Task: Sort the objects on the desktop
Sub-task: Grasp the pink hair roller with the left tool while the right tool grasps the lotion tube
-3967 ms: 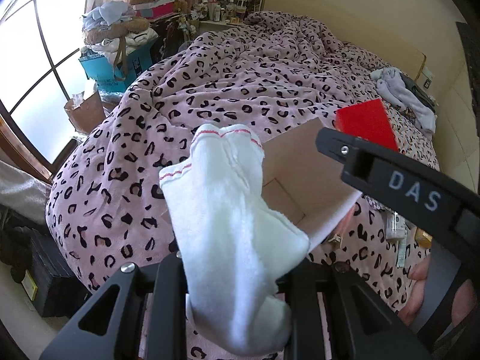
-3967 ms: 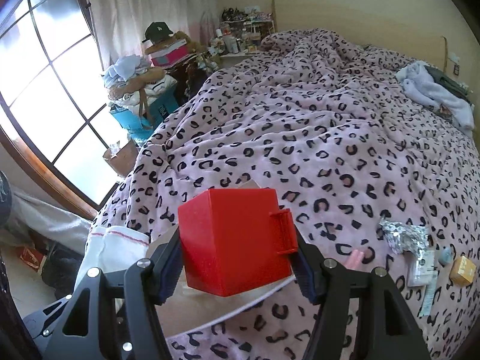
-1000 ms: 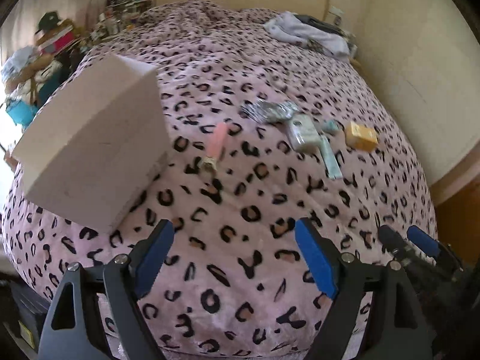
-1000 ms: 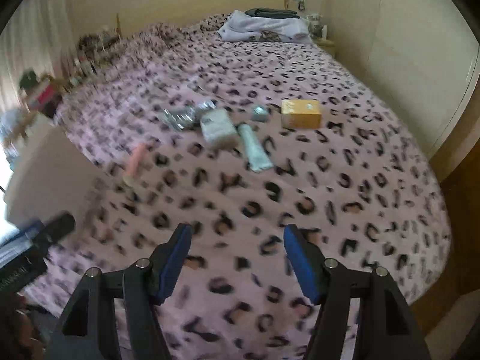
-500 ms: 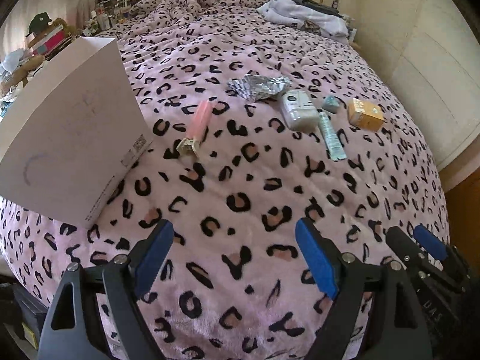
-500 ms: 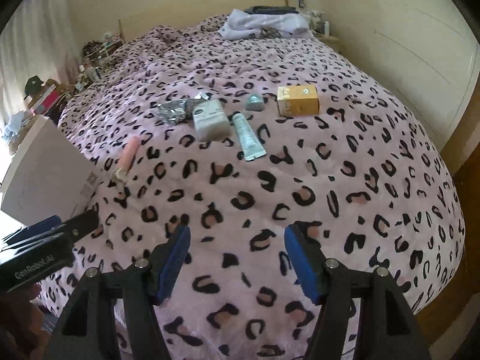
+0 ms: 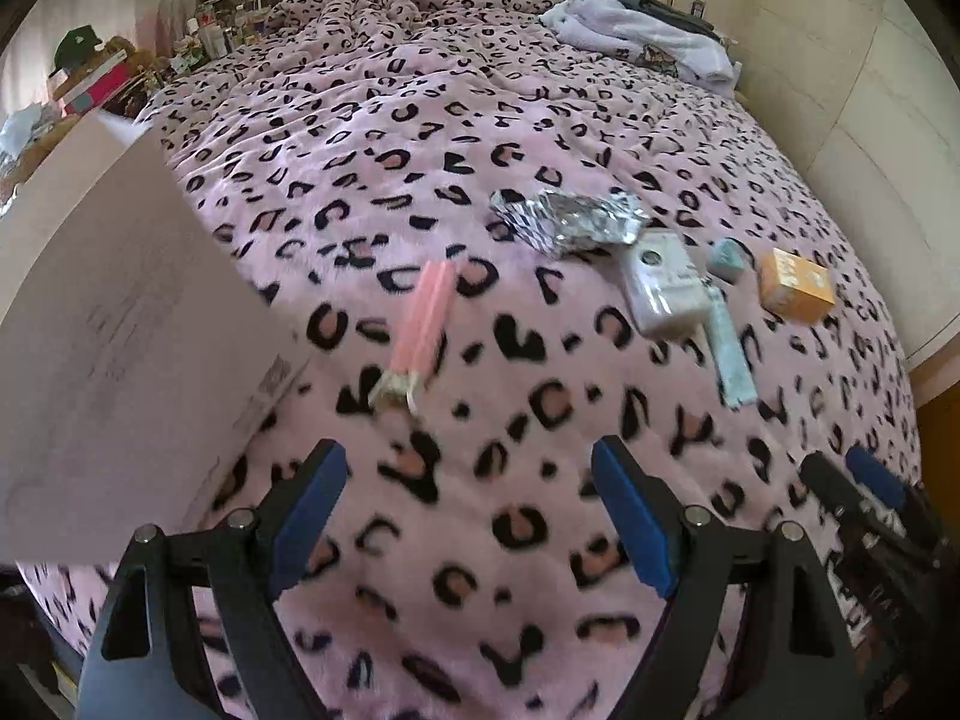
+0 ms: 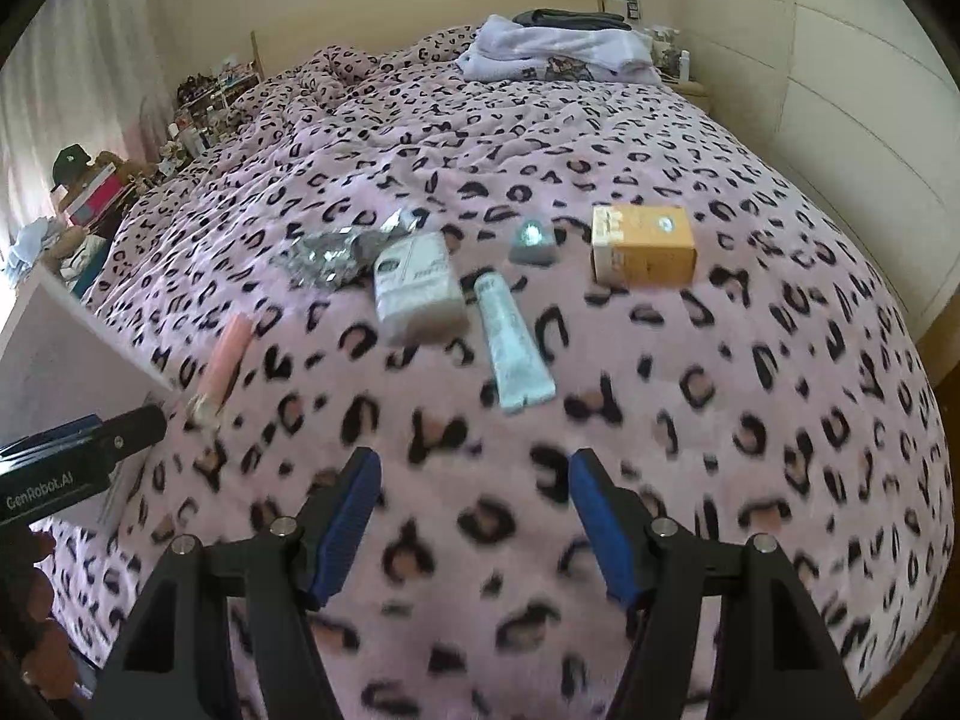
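Several small things lie on the pink leopard-print bed: a pink tube [image 7: 423,315] [image 8: 225,354], a crumpled foil packet [image 7: 567,219] [image 8: 327,255], a white pack [image 7: 663,291] [image 8: 417,288], a pale blue tube [image 7: 729,348] [image 8: 510,339], a small grey-blue piece [image 7: 726,258] [image 8: 531,240] and an orange box [image 7: 795,285] [image 8: 642,246]. My left gripper [image 7: 468,492] is open and empty, short of the pink tube. My right gripper [image 8: 474,498] is open and empty, short of the pale blue tube.
A white cardboard box [image 7: 120,324] [image 8: 54,354] stands on the bed's left edge. Folded clothes [image 7: 642,39] [image 8: 564,54] lie at the far end. A cluttered shelf and boxes [image 8: 90,192] stand left of the bed. The wall [image 8: 870,120] runs along the right.
Four seconds ago the left gripper held a white sock and the right a red box; both are now empty. Over the last second both grippers have moved closer to the row of small things.
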Demonstrator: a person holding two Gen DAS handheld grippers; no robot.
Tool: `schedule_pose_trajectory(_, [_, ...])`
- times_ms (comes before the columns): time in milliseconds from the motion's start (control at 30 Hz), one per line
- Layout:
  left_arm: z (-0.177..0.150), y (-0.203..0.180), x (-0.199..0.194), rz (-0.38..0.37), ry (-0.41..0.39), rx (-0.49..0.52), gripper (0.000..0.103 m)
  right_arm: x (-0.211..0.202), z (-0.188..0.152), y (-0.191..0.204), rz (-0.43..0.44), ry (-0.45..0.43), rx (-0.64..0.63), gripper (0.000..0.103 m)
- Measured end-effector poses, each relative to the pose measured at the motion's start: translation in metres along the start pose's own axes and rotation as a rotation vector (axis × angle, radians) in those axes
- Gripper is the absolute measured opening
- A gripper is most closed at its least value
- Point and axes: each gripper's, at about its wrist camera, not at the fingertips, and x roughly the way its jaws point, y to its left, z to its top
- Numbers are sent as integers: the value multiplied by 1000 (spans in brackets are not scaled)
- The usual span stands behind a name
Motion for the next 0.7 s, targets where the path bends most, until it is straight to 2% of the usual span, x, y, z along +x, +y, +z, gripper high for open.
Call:
schedule_pose_trajectory(267, [30, 7, 64, 6, 50, -1, 85, 70, 41, -8, 19, 55, -79, 67])
schedule_pose_trajectory(467, [36, 14, 107, -5, 92, -26, 85, 110, 47, -9, 16, 110, -135, 67])
schedule_pose_trajectory(700, [37, 13, 132, -3, 111, -33, 85, 137, 51, -12, -11, 129, -130, 67])
